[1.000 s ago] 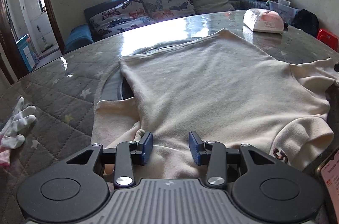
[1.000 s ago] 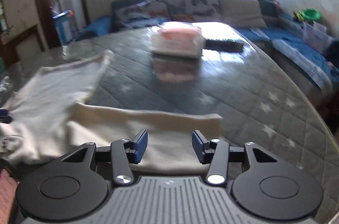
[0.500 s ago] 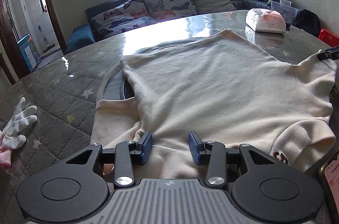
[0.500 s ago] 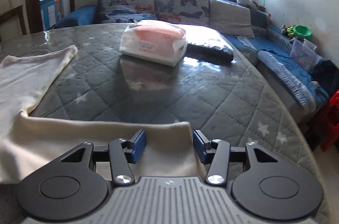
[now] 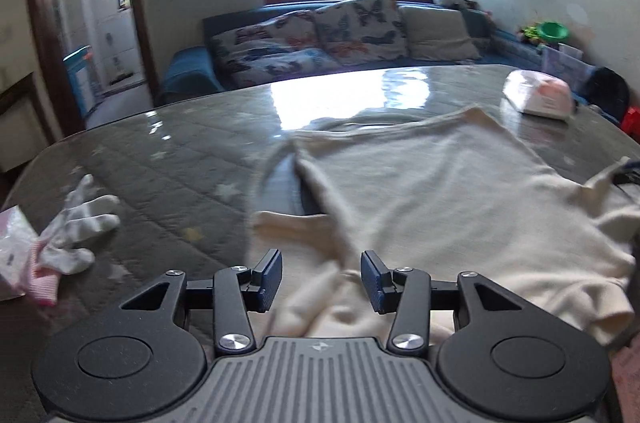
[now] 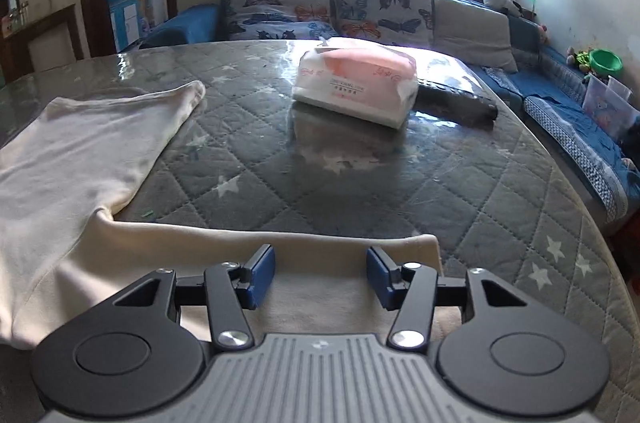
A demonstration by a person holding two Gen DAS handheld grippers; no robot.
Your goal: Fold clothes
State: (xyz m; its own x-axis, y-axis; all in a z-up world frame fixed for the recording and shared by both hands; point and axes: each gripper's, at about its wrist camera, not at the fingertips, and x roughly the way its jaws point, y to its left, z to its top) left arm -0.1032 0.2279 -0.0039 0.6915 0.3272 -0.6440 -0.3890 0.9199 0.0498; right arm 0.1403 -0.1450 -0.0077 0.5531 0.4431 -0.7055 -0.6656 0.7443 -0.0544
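Observation:
A cream sweater (image 5: 440, 191) lies spread on the quilted table (image 5: 168, 159). In the left wrist view my left gripper (image 5: 320, 279) hovers over the rumpled near-left part by the sleeve (image 5: 296, 223). Its jaws are open, with bunched cloth below the gap and nothing pinched. In the right wrist view the other sleeve (image 6: 248, 247) lies flat across the front and ends in a cuff (image 6: 424, 247) to the right. My right gripper (image 6: 320, 273) sits just over it. Its jaws are opening, and the cloth lies beneath them, not pressed by the pads.
A white and pink tissue pack (image 6: 356, 83) stands on the far side of the table, with a dark flat object (image 6: 456, 99) behind it. A white glove (image 5: 76, 227) and a pink packet (image 5: 12, 255) lie at the left. A sofa (image 6: 328, 11) lies beyond the table's far edge.
The left view has swung left and risen, and the cloth under the left gripper is more bunched. The right gripper slid along the sleeve to its cuff, jaws slightly wider.

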